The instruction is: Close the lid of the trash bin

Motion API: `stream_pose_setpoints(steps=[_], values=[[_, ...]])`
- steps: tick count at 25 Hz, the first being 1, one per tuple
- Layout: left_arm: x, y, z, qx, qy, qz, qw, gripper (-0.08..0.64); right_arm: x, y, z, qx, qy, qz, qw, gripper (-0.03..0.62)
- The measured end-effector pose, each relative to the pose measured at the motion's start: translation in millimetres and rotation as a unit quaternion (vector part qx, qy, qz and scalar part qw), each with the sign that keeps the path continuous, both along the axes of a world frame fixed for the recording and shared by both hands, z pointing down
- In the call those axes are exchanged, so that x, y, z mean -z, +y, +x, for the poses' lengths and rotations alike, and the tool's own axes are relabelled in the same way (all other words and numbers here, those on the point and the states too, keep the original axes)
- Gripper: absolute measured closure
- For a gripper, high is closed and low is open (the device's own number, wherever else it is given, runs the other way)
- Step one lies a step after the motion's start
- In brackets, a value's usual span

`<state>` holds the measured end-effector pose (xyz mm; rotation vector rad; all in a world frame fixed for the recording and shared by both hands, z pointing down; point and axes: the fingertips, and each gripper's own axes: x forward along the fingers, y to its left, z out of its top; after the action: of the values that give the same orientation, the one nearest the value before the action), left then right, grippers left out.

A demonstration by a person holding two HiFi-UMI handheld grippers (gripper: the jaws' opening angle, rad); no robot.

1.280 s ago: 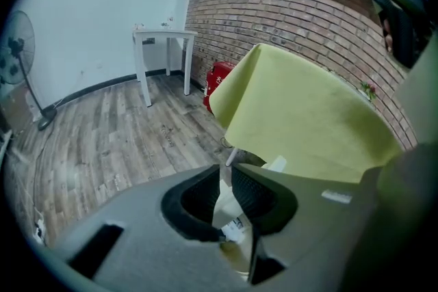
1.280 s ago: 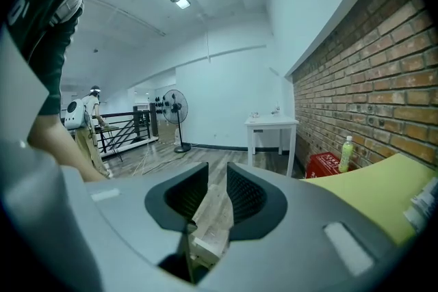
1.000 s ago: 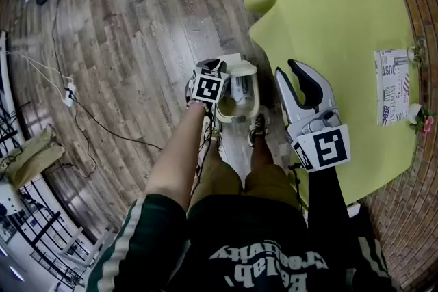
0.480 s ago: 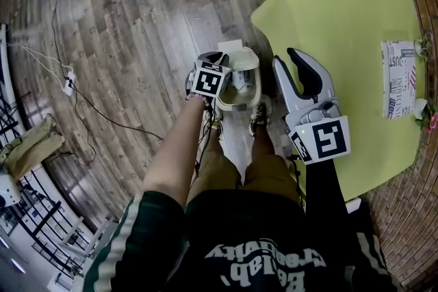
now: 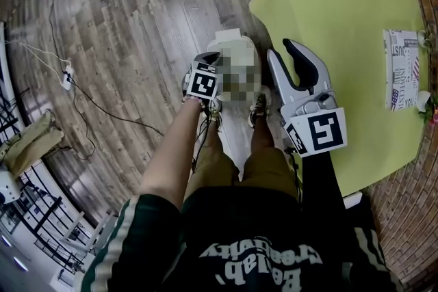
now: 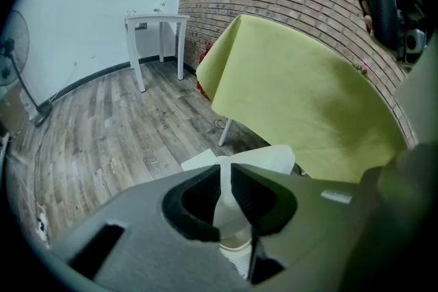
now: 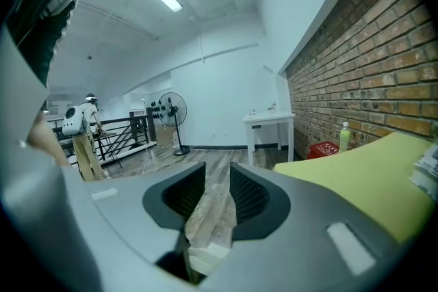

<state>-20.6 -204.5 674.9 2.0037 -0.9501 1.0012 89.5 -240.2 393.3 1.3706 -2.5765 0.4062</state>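
Note:
The cream trash bin [image 5: 229,51] stands on the wood floor just ahead of the person's feet, and a mosaic patch covers part of its top. Its lid [image 6: 254,158] lies low over the bin. My left gripper [image 5: 213,67] is beside the bin's left edge and shut on the lid's thin rim, which fills the gap between the jaws [image 6: 225,174]. My right gripper [image 5: 294,59] hovers over the left edge of the yellow-green table [image 5: 342,17]. Its jaws are opening, with nothing between them [image 7: 217,196].
A printed booklet [image 5: 401,78] lies at the table's right side. Cables and a power strip [image 5: 66,81] run over the floor at left. The person's shoes [image 5: 259,109] stand just behind the bin. A white side table [image 6: 155,21] and a fan [image 6: 12,44] stand far off.
The bin's open inside showed before; now the lid covers it. My left gripper moved with the lid toward the bin. The right gripper's jaws stand slightly wider.

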Motion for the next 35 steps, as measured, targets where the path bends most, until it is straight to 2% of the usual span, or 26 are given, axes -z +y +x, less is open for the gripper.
stream_pose_setpoints(steps=[13, 22, 35], values=[[-8.8, 38.1, -13.2, 0.04, 0.01, -0.009, 0.9991, 0.506, -24.5, 16.0, -8.7, 0.008, 0.001, -0.017, 1.0, 0.465], [-22.9, 62.8, -15.4, 0.049, 0.009, -0.023, 0.9985, 0.508, -38.9, 27.4, -12.1, 0.012, -0.002, -0.028, 1.0, 0.465], [-45.7, 87.3, -9.7, 0.036, 0.003, -0.038, 0.9986, 0.511, -66.7, 42.2, -13.1, 0.015, -0.004, -0.046, 0.999, 0.463]])
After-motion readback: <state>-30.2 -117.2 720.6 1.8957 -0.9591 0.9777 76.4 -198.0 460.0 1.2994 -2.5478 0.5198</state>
